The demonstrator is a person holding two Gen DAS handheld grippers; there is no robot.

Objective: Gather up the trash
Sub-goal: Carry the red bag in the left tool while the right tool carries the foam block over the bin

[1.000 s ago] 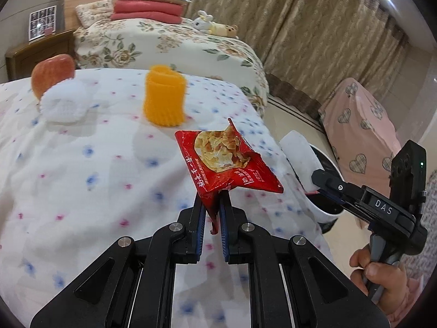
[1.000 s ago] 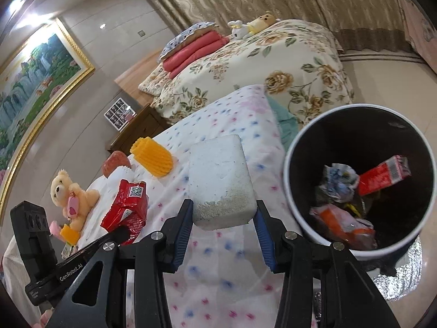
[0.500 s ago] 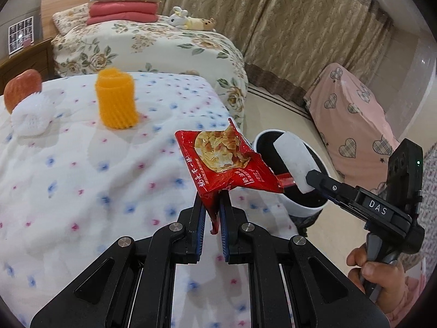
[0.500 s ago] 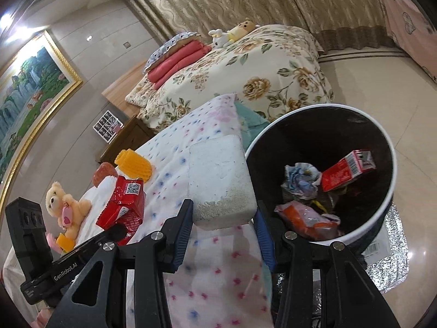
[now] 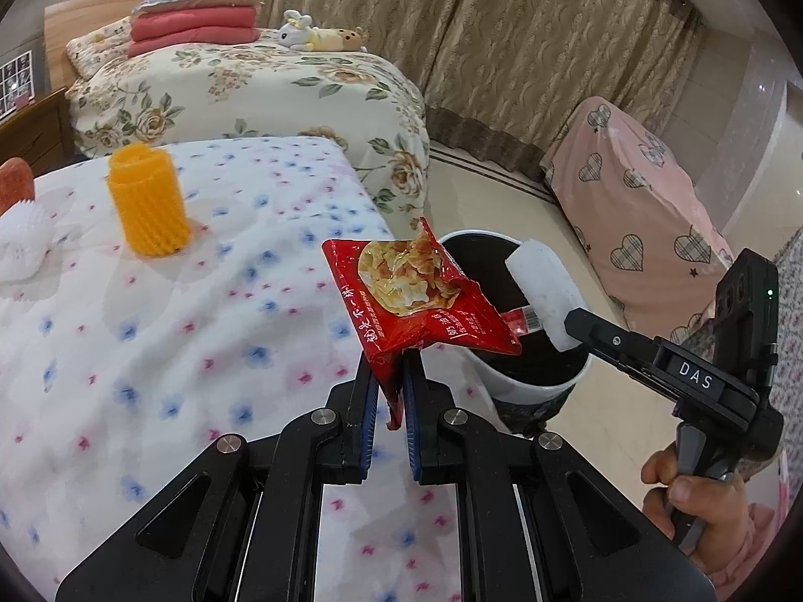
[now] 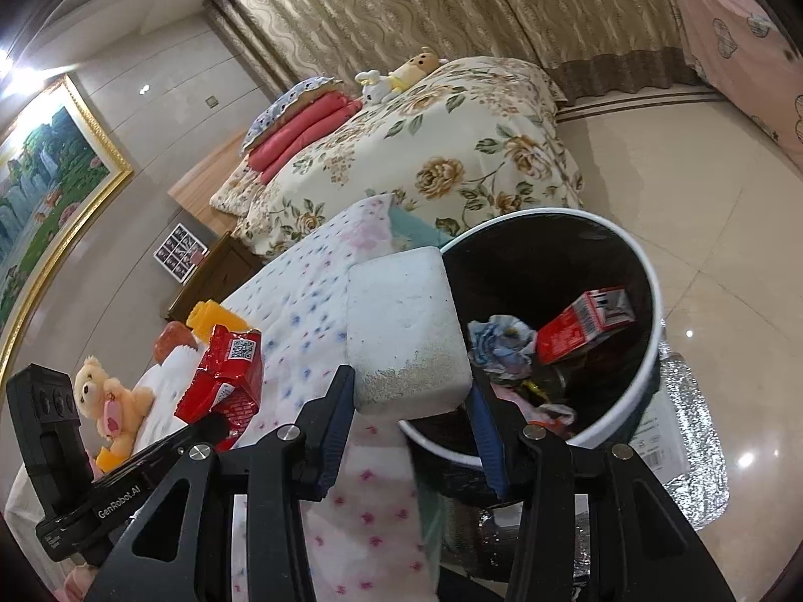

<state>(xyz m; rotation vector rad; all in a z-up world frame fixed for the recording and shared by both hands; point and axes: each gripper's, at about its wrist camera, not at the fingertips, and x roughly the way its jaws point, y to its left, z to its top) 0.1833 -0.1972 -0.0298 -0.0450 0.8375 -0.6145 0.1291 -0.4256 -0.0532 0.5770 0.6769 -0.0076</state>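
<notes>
- Left gripper (image 5: 389, 391): clenched on the lower corner of a crumpled red foil snack packet (image 5: 411, 296) printed with a picture of crisps. The packet stands up and forward from the jaws, its long axis slanting toward the bin.
- Right gripper (image 6: 411, 401): jaws part-way apart and clamped on a white rectangular foam block (image 6: 404, 331), speckled grey along its near edge. The block's long axis runs forward, away from the jaws.
- Receptacle: a round waste bin (image 6: 647, 276) with a white rim and black inside stands on the pale tiled floor just beside the end of the bed with the white dotted cover (image 5: 150, 331). It already holds a red carton (image 6: 584, 323), a crumpled blue-grey wrapper (image 6: 502, 346) and other scraps.
- Deciding relation: in the right wrist view the foam block's far end overlaps the bin's near rim, with the opening lying ahead and to the right of the jaws. In the left wrist view the foam block sits over the bin's mouth, while the snack packet hangs short of it, above the bed's edge and the near rim.
- Judgement: the right hand is the nearer to release; the left needs further travel toward the bin.
- Risk: the block is wide against the opening, so a release too near the rim could tip it onto the floor.
- Remaining on the bed: an orange ribbed foam sleeve (image 5: 148, 205), standing upright, well apart from both grippers.
</notes>
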